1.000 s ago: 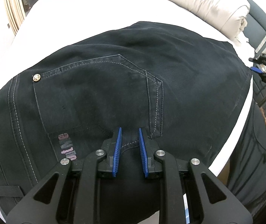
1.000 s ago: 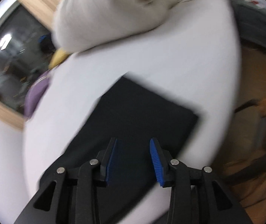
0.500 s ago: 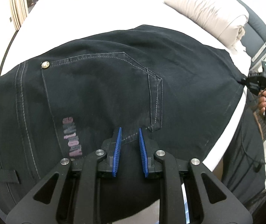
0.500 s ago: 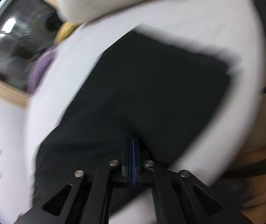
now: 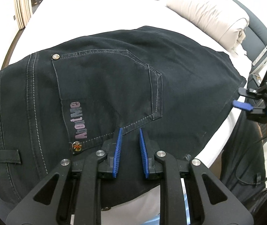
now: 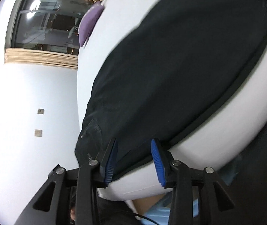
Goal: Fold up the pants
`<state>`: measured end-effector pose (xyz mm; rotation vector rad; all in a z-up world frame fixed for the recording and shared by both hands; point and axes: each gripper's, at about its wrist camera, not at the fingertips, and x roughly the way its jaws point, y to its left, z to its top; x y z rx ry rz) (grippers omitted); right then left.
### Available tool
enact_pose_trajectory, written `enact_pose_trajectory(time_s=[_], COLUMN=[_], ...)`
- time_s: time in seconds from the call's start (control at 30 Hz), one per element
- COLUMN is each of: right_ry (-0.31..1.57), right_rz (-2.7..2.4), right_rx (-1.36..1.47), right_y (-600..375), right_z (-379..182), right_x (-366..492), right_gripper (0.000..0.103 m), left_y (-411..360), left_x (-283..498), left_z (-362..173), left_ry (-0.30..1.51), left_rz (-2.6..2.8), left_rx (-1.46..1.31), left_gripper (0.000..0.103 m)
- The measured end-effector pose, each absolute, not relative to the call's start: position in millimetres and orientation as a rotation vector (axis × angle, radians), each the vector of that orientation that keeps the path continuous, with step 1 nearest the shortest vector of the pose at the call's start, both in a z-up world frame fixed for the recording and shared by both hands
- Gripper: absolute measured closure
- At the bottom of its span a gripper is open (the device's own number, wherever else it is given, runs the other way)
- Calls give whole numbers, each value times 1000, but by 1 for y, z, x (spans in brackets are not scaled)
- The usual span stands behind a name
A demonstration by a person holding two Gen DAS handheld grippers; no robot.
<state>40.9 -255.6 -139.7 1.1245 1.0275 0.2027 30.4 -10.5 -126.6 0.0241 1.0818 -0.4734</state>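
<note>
Black denim jeans (image 5: 114, 86) lie flat on the white bed (image 5: 96, 15), already folded into a compact block, back pocket (image 5: 105, 86) up, near the bed's near edge. Probably one more fold or a final tidy left. Left gripper (image 5: 130, 151) hovers over the pocket's lower seam, jaws narrowly apart, no cloth visibly pinched. Right gripper (image 6: 134, 159) at the near edge, jaws opening, hem between them, pads not pressing.

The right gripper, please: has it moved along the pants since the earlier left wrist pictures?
Yes. The right gripper, fingers opening, has come down the pants' right edge, away from the rolled duvet.
</note>
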Motion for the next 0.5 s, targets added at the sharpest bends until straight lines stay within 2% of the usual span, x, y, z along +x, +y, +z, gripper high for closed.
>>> enact_pose_trajectory(time_s=[0.5], right_ry=[1090], right_rz=[174], right_rx=[1297], right_y=[-244], right_z=[-177], right_x=[47], right_gripper=[62], left_y=[-8], left_x=[30], left_z=[-128], left_ry=[1080], left_rz=[-470], left_rx=[7], left_gripper=[84])
